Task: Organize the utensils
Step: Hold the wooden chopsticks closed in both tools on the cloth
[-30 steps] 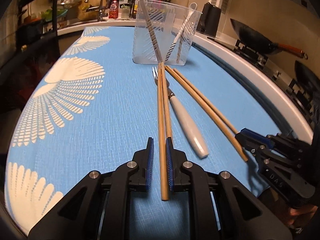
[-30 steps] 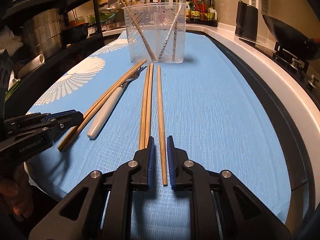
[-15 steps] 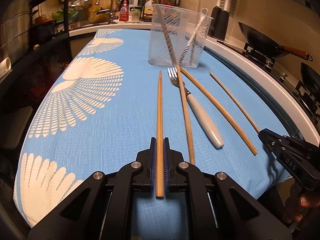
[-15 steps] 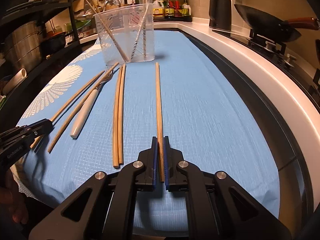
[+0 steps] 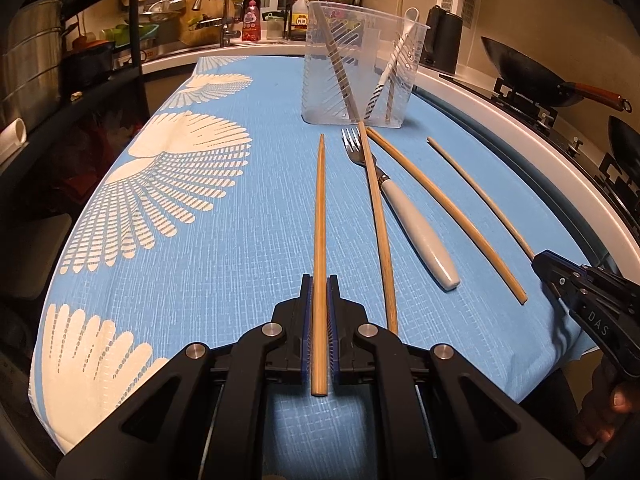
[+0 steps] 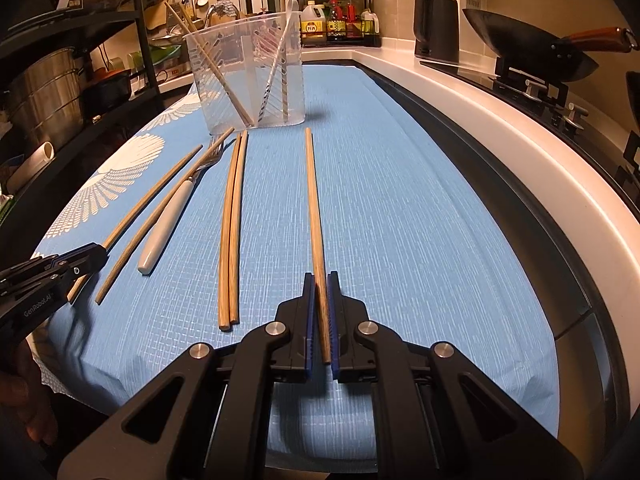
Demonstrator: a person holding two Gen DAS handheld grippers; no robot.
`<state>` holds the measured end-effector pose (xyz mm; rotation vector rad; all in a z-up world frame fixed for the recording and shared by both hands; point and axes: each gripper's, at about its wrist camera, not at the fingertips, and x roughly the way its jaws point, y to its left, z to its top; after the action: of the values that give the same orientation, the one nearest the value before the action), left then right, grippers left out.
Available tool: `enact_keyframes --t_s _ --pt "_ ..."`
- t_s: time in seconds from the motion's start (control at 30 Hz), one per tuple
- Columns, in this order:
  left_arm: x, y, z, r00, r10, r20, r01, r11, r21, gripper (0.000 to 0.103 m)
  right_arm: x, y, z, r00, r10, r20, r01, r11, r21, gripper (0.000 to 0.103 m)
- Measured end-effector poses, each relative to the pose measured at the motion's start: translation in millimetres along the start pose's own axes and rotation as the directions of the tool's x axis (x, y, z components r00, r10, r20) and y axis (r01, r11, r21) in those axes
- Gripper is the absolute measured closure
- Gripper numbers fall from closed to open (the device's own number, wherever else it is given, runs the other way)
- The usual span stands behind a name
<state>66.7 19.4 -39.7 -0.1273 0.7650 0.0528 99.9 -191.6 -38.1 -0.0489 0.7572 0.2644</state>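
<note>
Here the tabletop [image 5: 248, 240], under a blue cloth, carries a clear plastic cup [image 5: 360, 64] holding a few utensils at its far end. Before it lie a white-handled fork [image 5: 416, 236] and loose chopsticks. The left tool [image 5: 319, 292] pinches one chopstick [image 5: 320, 208]; the right tool [image 6: 319, 292] pinches another chopstick [image 6: 314, 208].

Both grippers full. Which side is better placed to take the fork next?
Left, probably. The left gripper sits close by the handle end of the fork; a chopstick pair lies between the fork and the right gripper. Each is shut on a chopstick, so unload first.
</note>
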Motion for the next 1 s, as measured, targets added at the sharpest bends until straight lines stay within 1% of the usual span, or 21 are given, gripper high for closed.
enact_keyframes --t_s 1.0 --pt "-0.7 -1.4 -1.4 1.000 0.002 0.002 -0.002 1.000 0.012 0.096 -1.1 -0.1 -0.4 1.000 -0.012 0.010 0.012 1.000 -0.020 0.097"
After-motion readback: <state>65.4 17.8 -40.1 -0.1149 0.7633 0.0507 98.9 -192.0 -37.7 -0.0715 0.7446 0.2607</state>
